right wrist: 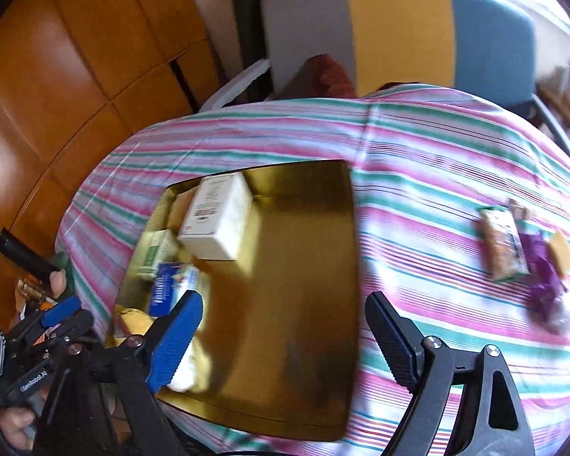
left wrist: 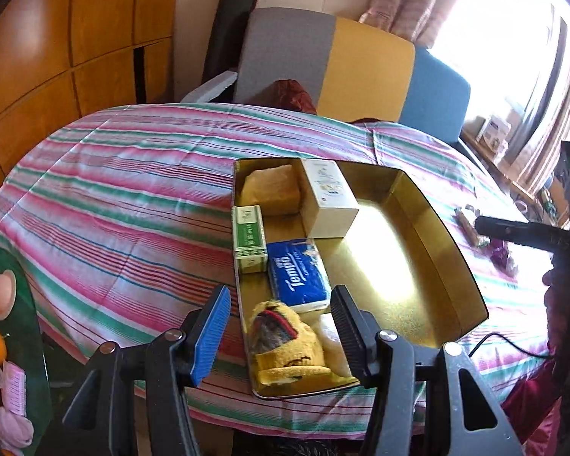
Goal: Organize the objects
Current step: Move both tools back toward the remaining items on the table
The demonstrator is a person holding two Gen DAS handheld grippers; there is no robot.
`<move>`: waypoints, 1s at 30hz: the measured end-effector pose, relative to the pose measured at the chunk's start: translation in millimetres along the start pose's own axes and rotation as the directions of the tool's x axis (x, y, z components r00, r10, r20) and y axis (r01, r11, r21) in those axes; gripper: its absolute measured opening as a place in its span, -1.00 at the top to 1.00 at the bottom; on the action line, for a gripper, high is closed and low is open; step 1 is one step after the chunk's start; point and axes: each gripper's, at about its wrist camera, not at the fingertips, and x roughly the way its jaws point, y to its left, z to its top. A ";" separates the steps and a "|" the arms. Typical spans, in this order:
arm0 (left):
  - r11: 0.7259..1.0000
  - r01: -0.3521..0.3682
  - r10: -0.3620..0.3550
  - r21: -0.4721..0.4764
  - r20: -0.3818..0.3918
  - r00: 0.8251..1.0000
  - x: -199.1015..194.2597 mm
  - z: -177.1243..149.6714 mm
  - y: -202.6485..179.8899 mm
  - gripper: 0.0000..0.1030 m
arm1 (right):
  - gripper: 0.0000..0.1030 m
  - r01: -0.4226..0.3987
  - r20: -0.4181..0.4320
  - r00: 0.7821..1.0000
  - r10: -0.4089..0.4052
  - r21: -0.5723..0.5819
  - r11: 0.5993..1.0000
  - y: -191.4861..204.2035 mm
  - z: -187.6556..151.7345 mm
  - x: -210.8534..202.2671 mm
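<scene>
The shallow gold metal tray (left wrist: 429, 205) lies on the striped pink, green and white cloth (left wrist: 114, 197), its left half packed: a yellow cloth bundle (left wrist: 269, 190) at the tray's eleven o'clock, a white cardboard box (left wrist: 328, 197) beside it, a green carton (left wrist: 249, 243) at nine o'clock, a blue tissue pack (left wrist: 298, 275) touching it, and a yellow plush toy (left wrist: 285, 345) at seven o'clock. The right half is bare.

Out on the cloth at the tray's three o'clock, well apart from it, lie a clear-wrapped snack bar (right wrist: 503, 243), a purple wrapper (right wrist: 543, 277) and a small tan piece (right wrist: 560, 252).

The left gripper (left wrist: 281, 326) hovers over the toy, jaws partly apart and pressing nothing. The right gripper (right wrist: 285, 342) is spread wide and empty above the tray.

Judging by this, one item is placed and the next fetch is starting: the right gripper should swing towards three o'clock, straddle the snack bar across its narrow width and close.
</scene>
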 end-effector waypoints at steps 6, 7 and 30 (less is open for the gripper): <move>0.999 -0.011 0.012 0.047 -0.007 1.000 1.0 2.0 -20.6 -0.08 | -0.72 0.091 0.045 0.994 -0.097 0.103 0.990 -62.5 -6.2 -23.4; 0.998 -0.015 0.016 0.054 -0.009 1.000 1.5 2.4 -23.7 -0.08 | -0.72 0.115 0.051 0.991 -0.121 0.118 0.986 -73.4 -6.9 -27.4; 0.952 0.146 -0.117 0.268 -0.122 0.986 32.7 11.1 -143.7 -0.08 | -0.75 0.233 0.143 0.885 -0.442 0.687 0.688 -306.8 -50.7 -89.3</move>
